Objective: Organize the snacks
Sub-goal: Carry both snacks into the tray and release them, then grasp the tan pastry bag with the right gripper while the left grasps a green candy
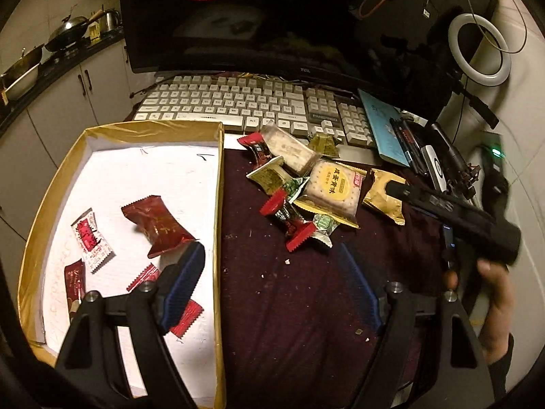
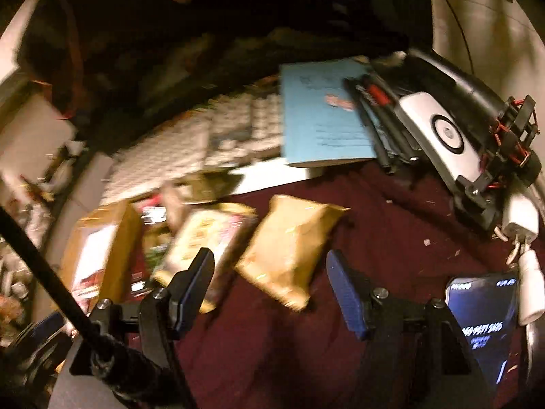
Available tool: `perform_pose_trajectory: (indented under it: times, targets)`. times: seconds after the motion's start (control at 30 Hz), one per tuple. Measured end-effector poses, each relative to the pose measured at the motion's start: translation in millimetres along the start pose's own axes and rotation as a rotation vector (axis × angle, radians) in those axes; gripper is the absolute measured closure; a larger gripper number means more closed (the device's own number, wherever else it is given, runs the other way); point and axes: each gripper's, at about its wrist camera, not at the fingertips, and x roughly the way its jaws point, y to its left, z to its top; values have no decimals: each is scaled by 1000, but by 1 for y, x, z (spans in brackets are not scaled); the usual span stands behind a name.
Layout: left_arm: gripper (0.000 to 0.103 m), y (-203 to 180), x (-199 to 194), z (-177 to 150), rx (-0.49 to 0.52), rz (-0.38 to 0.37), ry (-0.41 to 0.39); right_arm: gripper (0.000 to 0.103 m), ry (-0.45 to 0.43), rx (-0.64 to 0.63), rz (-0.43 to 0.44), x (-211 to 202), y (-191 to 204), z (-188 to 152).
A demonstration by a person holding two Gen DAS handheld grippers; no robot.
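Observation:
A gold-rimmed box point(image 1: 218, 184) with white lining holds several red snack packets, among them a dark red one point(image 1: 156, 226). A heap of snacks point(image 1: 299, 184) lies on the maroon cloth right of the box, with a round-cracker pack point(image 1: 335, 185) and a tan packet point(image 1: 385, 196). My left gripper point(image 1: 276, 279) is open and empty, straddling the box's right wall. My right gripper point(image 2: 269, 272) is open, its fingers on either side of the tan packet point(image 2: 293, 248), just above it. The right gripper also shows in the left wrist view point(image 1: 442, 204), over that packet.
A white keyboard point(image 1: 238, 102) and a dark monitor point(image 1: 255, 17) stand behind the snacks. A blue notebook point(image 2: 323, 116), pens and a white device point(image 2: 442, 136) lie at the right. A lit phone point(image 2: 483, 323) lies near the right gripper. A ring light point(image 1: 480, 49) stands at the back right.

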Motion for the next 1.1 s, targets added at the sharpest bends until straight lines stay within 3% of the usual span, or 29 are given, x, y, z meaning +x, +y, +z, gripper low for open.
perform_pose_trajectory:
  times: [0.17,0.27,0.37,0.4,0.47,0.6,0.77,0.9,0.97,1.1]
  targets:
    - [23,1,4,0,-4,0,-1,34,48,-47,-95,26,13,4]
    - [23,1,4,0,8,0,0,34,26,-81,-158,32,20,6]
    - [23,-2,5,-1,24,0,4,43,10,-136,-234,34,26,2]
    - [23,-4,6,-1,35,0,8,51,9,-155,-242,32,28,-2]
    - [23,-8,7,-1,56,1,7,55,-5,-177,-244,28,26,-8]
    - [23,-20,15,2,90,-5,30,62,-40,-115,-184,7,5,-21]
    - [26,-45,31,6,181,-29,96,63,-86,-60,-52,-25,-12,-47]
    - [30,-67,49,11,273,-36,130,63,-142,-44,20,-35,-3,-53]
    - [41,-72,63,15,297,-10,160,63,-163,-32,33,-38,-4,-57]
    - [48,-76,88,21,314,-8,220,63,-151,0,84,-27,-6,-52]
